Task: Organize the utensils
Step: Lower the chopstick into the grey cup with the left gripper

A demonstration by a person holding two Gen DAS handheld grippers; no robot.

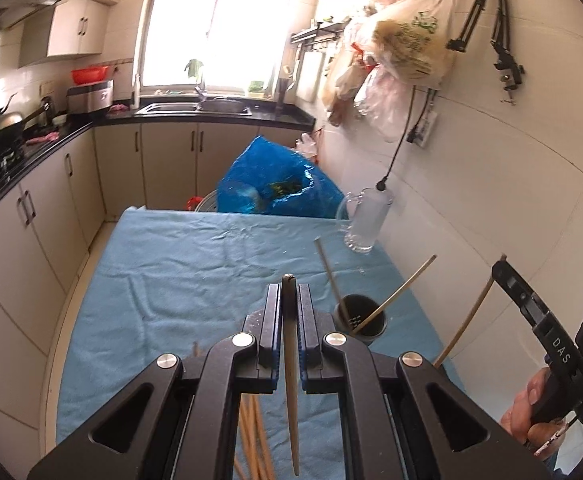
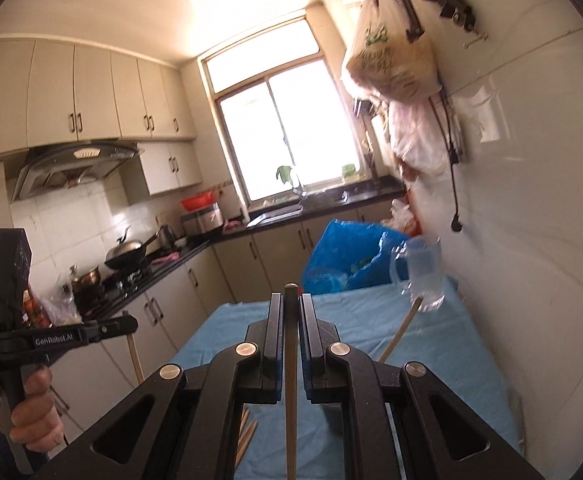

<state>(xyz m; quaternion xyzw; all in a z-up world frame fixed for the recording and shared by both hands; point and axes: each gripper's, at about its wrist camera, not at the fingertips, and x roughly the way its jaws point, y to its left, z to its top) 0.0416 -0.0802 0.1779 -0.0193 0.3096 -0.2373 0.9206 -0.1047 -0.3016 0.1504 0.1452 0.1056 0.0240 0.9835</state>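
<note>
Chopstick (image 1: 290, 360) standing upright, pinched in left claw (image 1: 289, 300); black cup (image 1: 360, 316) sitting at 2 o'clock, near, on counter (image 1: 171, 280). Right claw (image 2: 291, 312) pinching second chopstick (image 2: 290, 380) upright. Left looking nearer cup.

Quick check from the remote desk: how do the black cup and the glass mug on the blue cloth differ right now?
The black cup is opaque and dark; the glass mug is clear with a handle. The black cup holds two chopsticks leaning out of it; the glass mug shows no utensils inside. The black cup stands nearer the left gripper; the glass mug stands farther back, near the wall. Both stand upright on the blue cloth.
</note>
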